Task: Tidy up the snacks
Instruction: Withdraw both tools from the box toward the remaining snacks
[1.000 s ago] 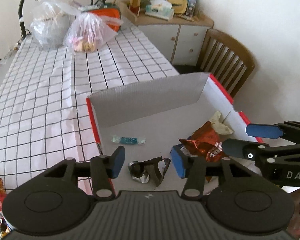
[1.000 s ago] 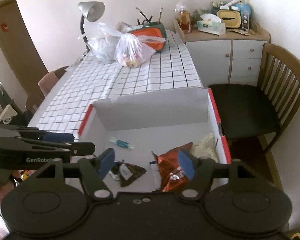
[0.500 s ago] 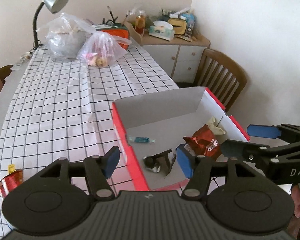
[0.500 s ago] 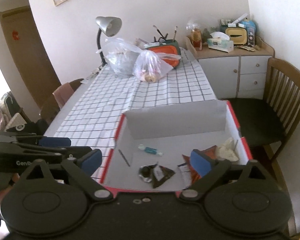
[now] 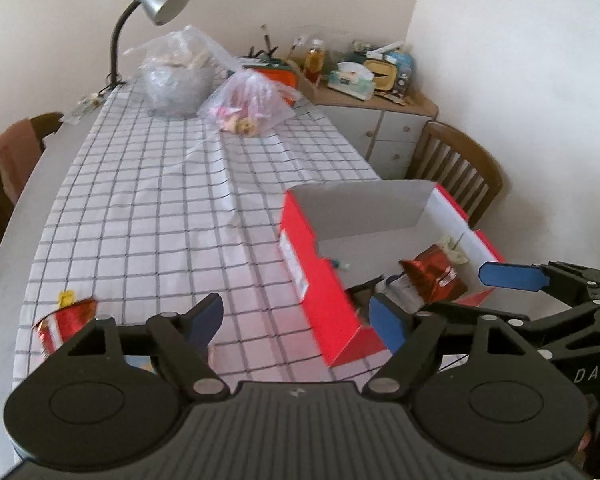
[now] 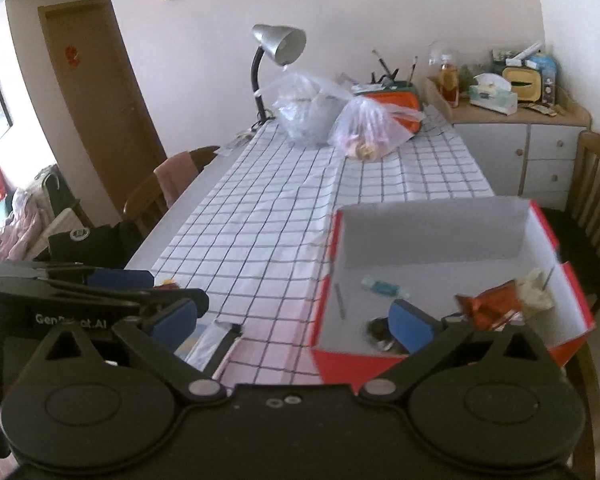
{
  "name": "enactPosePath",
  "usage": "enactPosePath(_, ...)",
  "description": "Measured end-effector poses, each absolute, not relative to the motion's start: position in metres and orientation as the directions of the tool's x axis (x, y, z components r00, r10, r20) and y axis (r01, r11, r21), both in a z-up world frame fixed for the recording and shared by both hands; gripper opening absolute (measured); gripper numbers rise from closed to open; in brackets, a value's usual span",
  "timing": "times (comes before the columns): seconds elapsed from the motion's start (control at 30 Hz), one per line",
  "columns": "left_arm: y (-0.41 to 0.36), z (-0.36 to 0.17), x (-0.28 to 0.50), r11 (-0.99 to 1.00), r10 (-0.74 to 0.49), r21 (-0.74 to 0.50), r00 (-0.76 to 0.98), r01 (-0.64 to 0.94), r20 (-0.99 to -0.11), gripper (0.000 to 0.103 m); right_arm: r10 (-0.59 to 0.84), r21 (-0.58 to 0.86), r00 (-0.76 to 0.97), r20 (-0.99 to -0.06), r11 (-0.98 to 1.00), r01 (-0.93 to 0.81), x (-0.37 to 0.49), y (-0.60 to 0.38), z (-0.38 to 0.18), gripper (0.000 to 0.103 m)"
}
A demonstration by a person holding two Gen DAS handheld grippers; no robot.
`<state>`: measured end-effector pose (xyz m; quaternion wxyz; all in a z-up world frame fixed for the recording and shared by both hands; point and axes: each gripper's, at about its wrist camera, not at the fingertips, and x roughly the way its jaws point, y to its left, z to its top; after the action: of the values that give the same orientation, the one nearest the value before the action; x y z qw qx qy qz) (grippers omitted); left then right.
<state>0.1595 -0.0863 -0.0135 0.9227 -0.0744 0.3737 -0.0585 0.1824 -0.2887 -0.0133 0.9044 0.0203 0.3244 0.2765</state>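
Red cardboard forms the outside of the open box (image 5: 332, 300), which sits at the right of centre in the left wrist view, its grey inner wall standing up at the back. Inside it lie a red foil snack packet (image 5: 432, 276) near the right wall, a pale crumpled wrapper (image 5: 452, 246) just behind that, a small blue candy (image 6: 382, 286) on the grey floor, and a dark wrapper (image 6: 380, 330) near the front edge, partly hidden by a fingertip in the right wrist view.

The left gripper (image 5: 298, 318) fills the bottom of its own frame with its blue-padded jaws spread wide and nothing between them; one finger hangs over the checked tablecloth (image 5: 160, 220), the other over the box's near corner. The right gripper (image 6: 296, 318) is likewise released, jaws wide apart and empty, with its right finger over the box's front edge. Each gripper shows at the edge of the other's view: the right one at the lower right, the left one at the lower left.

At the lower left of the left wrist frame a second red snack packet (image 5: 66, 322) lies on the cloth, well apart from the box. A flat clear packet (image 6: 212, 342) lies near the cloth's front edge.

Toward the upper part of both frames stand a silver desk lamp (image 5: 156, 0), two clear plastic bags (image 5: 244, 106), and a cluttered sideboard (image 6: 520, 132). A wooden chair (image 5: 456, 172) stands at the right.
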Motion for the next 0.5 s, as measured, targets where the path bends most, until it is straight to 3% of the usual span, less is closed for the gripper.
enactPosePath(0.5,0.021,-0.050,0.118,0.966,0.000,-0.177,0.686,-0.187,-0.727,0.080,0.500,0.211,0.580,-0.644,0.844,-0.494,0.171,-0.221,-0.042,0.103)
